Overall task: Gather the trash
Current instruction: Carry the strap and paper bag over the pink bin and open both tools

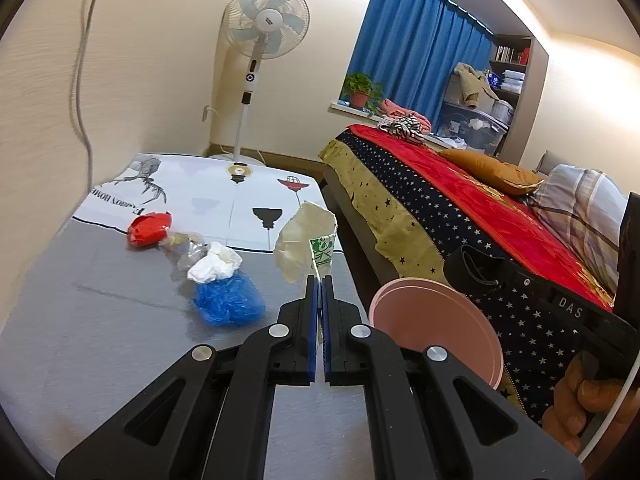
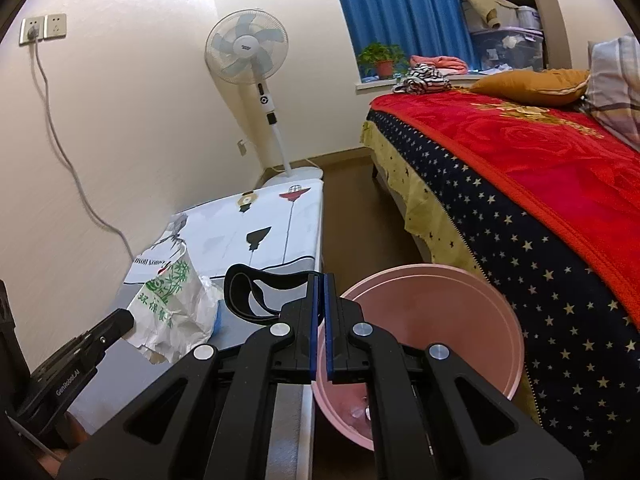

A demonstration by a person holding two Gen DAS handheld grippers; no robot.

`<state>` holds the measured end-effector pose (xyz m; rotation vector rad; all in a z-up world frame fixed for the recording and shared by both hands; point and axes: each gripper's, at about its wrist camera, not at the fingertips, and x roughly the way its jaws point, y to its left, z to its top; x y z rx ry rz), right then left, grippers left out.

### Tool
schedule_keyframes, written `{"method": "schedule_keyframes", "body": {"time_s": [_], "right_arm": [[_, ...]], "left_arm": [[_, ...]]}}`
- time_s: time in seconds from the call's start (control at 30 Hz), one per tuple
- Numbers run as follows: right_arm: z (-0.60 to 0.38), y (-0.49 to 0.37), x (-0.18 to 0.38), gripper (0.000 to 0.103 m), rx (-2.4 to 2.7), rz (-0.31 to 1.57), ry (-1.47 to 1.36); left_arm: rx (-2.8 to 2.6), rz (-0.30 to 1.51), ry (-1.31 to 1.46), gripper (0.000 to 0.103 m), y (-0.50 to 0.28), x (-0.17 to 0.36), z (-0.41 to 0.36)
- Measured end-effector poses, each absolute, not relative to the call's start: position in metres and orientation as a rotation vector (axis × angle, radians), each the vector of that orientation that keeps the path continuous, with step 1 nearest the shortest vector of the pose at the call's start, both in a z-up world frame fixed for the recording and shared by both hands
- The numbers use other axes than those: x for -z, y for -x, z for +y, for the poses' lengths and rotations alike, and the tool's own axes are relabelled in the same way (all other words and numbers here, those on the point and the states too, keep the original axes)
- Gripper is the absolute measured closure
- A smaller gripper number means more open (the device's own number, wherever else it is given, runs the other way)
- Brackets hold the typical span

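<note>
Left wrist view: left gripper (image 1: 319, 280) is pinching a white plastic bag (image 1: 306, 240) over the grey table (image 1: 100, 320); right gripper (image 2: 319, 280) is gripping the pink bin's (image 2: 500, 312) rim by the bed (image 2: 540, 184).

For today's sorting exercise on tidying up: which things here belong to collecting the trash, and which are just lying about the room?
Part of the job:
white plastic bag, held in the left gripper
pink bin
red wrapper
white tissue
blue plastic

Just lying about:
fan
potted plant
brown pillow
</note>
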<state>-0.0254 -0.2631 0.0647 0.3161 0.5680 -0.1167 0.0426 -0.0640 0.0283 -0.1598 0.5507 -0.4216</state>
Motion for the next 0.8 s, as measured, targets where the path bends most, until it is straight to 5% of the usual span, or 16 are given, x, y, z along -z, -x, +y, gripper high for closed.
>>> {"method": "schedule_keyframes", "body": {"time_s": [0.8], "right_arm": [[-0.324,0.046,-0.068,0.100,0.317,0.537,-0.377]], "left_arm": [[0.594,0.561,0.141,0.101,-0.045,-0.025,-0.138]]}}
